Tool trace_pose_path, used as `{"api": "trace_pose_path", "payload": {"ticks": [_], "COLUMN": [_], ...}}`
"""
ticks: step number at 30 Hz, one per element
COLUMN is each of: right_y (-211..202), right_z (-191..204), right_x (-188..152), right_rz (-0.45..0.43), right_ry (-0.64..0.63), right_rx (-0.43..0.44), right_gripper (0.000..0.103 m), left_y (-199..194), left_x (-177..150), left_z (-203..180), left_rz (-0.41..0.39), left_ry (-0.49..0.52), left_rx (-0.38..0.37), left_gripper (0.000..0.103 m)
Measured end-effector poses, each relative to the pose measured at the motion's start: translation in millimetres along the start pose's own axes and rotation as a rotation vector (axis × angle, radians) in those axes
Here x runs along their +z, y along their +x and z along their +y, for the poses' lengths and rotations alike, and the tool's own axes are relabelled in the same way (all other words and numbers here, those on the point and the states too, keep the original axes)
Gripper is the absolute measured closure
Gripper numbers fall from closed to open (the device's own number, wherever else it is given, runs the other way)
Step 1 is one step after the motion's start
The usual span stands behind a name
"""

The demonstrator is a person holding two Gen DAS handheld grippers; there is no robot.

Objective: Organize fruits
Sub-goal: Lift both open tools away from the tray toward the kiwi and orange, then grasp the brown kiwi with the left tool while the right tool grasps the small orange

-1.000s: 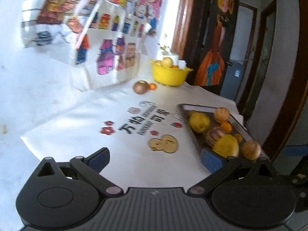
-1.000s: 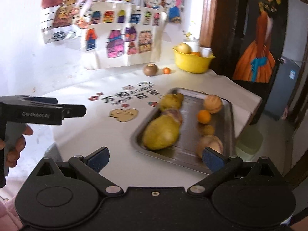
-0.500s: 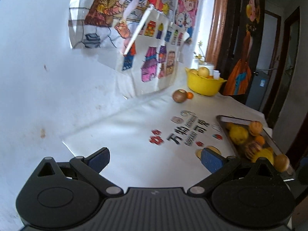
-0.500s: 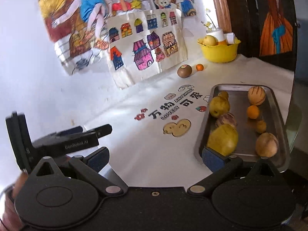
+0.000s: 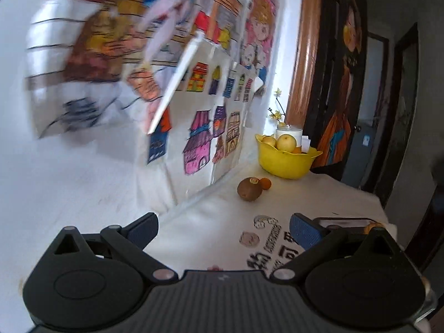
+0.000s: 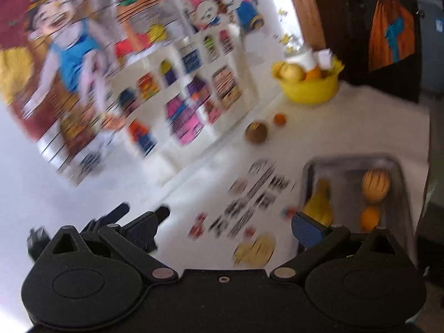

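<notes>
Left hand-held gripper [image 5: 223,229] and right hand-held gripper [image 6: 223,229], each with jaws spread wide and nothing between them, both held above a desk [image 5: 211,222] covered by a white printed cloth.

Position of the fruit. A brown kiwi-like fruit [image 5: 249,189] lies loose on the cloth, touching or just beside a small orange [image 5: 265,183], near the foot of a yellow bowl [image 5: 285,161]. The bowl holds pale apples or pears [image 5: 286,142] and an orange fruit. A metal tray [image 6: 399,172], near the right edge of the desk, carries a yellow pear-shaped fruit [image 6: 319,208], a striped round fruit [image 6: 376,184] and an orange [image 6: 370,217]; the right wrist view is blurred, so finer detail cannot be told.

Handling (judged). The loose fruits appear light, round and inclined to roll. The brown fruit likely has a soft skin that bruises; a grip across its widest girth with gentle closure would suit. The small orange is firmer but smooth, and needs the pads centred on it to avoid squirting out.

Surface and room. The cloth is flat, lightly creased and offers some friction. Children's drawings [image 5: 211,127] lean on the white wall behind the desk; a jar with yellow flowers [image 5: 288,131] stands behind the bowl. A wooden door frame and a dark doorway lie to the right.
</notes>
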State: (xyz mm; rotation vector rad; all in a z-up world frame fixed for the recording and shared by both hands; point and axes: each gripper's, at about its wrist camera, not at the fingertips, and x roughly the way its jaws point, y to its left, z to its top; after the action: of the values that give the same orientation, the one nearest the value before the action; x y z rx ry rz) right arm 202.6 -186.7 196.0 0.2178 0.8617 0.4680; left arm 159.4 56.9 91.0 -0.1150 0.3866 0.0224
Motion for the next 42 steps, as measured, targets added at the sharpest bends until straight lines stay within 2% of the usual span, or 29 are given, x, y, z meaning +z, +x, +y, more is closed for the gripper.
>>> {"api": "trace_pose_path", "payload": {"ticks": [4, 8, 13, 18, 25, 35, 42], "right_y": [30, 70, 132, 191, 259, 315, 344], "right_z": [-23, -41, -70, -91, -119, -138, -139], "right_x": [56, 94, 123, 139, 149, 160, 159], "right_rz": [0.022, 0.023, 0.023, 0.027, 0.009, -0.012, 0.023], "right_ry": [0.092, 0.109, 0.173, 0.167, 0.126, 0.123, 0.087], "right_rx": [-0.039, -0.089, -0.027, 0.006, 0.033, 0.012, -0.021], "right_gripper": [0.001, 0.001, 0.001, 0.001, 0.013, 0.031, 0.04], "left_y": [41, 86, 141, 186, 235, 281, 298], "left_x": [10, 16, 17, 16, 18, 15, 20], "left_z": [-5, -18, -32, -39, -42, -48, -47], "left_rz": [0.008, 0.056, 0.104, 0.126, 0.131, 0.132, 0.152], "left_ry": [0.046, 0.111, 0.196, 0.236, 0.281, 0.284, 0.278], "left_rx": [-0.038, -0.071, -0.055, -0.046, -0.019, -0.054, -0.051], "left_gripper": [0.0, 0.0, 0.0, 0.0, 0.0, 0.005, 0.012]}}
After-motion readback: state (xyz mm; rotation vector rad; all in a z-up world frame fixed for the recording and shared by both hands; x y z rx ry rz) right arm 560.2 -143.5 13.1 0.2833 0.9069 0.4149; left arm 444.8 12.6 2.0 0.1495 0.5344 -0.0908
